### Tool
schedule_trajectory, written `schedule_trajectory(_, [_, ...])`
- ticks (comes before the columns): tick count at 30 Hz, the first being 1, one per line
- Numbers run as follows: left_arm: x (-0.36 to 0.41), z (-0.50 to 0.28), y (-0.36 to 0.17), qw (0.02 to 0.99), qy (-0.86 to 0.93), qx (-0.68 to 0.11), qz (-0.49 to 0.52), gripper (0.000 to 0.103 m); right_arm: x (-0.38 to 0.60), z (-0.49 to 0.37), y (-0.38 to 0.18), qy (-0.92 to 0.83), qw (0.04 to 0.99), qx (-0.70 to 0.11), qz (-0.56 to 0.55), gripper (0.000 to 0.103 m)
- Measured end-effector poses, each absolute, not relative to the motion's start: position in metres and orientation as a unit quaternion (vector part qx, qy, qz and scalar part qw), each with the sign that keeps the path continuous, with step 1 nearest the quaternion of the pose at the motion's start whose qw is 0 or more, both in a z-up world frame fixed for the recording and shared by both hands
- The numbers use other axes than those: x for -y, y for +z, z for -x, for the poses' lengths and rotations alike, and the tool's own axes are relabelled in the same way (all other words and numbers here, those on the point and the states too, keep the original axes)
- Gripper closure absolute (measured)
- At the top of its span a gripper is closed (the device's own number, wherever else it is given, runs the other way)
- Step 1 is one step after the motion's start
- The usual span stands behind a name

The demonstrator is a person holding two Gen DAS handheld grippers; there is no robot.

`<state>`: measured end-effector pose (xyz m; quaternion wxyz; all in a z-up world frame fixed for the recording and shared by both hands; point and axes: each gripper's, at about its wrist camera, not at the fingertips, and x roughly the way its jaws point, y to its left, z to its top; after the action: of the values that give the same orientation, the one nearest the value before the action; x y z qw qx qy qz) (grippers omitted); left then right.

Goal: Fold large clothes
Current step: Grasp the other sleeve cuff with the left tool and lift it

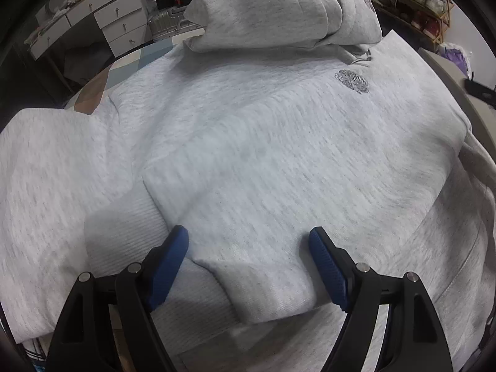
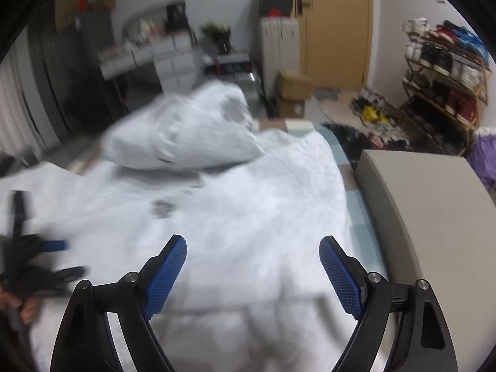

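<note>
A light grey hoodie (image 1: pixel 279 155) lies spread front-up on a bed, its hood (image 1: pixel 279 15) bunched at the far end and a small embroidered logo (image 1: pixel 352 81) on the chest. One sleeve (image 1: pixel 192 167) is folded across the body. Its ribbed cuff (image 1: pixel 263 297) lies between the blue pads of my open left gripper (image 1: pixel 248 248), which do not press on it. In the blurred right wrist view my right gripper (image 2: pixel 252 257) stands open above the hoodie (image 2: pixel 248 186), nothing between its fingers. The left gripper (image 2: pixel 46 248) shows at that view's left edge, with a hand below it.
A patterned bedsheet (image 1: pixel 124 68) shows beside the hoodie. A grey padded block (image 2: pixel 418 201) borders the bed on the right. Beyond the bed stand white drawers (image 1: pixel 117 21), a shoe rack (image 2: pixel 446 71), cardboard boxes (image 2: pixel 293 90) and a wooden door (image 2: pixel 334 24).
</note>
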<state>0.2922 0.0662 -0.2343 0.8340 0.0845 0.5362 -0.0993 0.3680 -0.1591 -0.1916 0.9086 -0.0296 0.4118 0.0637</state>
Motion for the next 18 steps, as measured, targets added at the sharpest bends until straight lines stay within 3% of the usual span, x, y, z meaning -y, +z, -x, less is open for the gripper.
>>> schedule_trajectory(6, [-0.064, -0.289, -0.234, 0.838, -0.102, -0.529, -0.086, 0.027, 0.164, -0.429, -0.269, 0.048, 0.840, -0.536, 0.070, 0.014])
schedule_trajectory(10, [-0.067, -0.269, -0.207, 0.844, -0.106, -0.522, -0.063, 0.027, 0.171, -0.413, -0.270, 0.052, 0.841, -0.536, 0.054, 0.014])
schedule_trajectory(14, [-0.093, -0.244, -0.161, 0.881, -0.086, -0.465, -0.013, 0.027, 0.150, -0.366, -0.238, 0.089, 0.875, -0.472, 0.052, 0.015])
schedule_trajectory(18, [-0.117, -0.203, -0.117, 0.920, -0.017, -0.390, -0.028, 0.027, 0.118, -0.304, -0.202, 0.158, 0.911, -0.381, 0.015, 0.014])
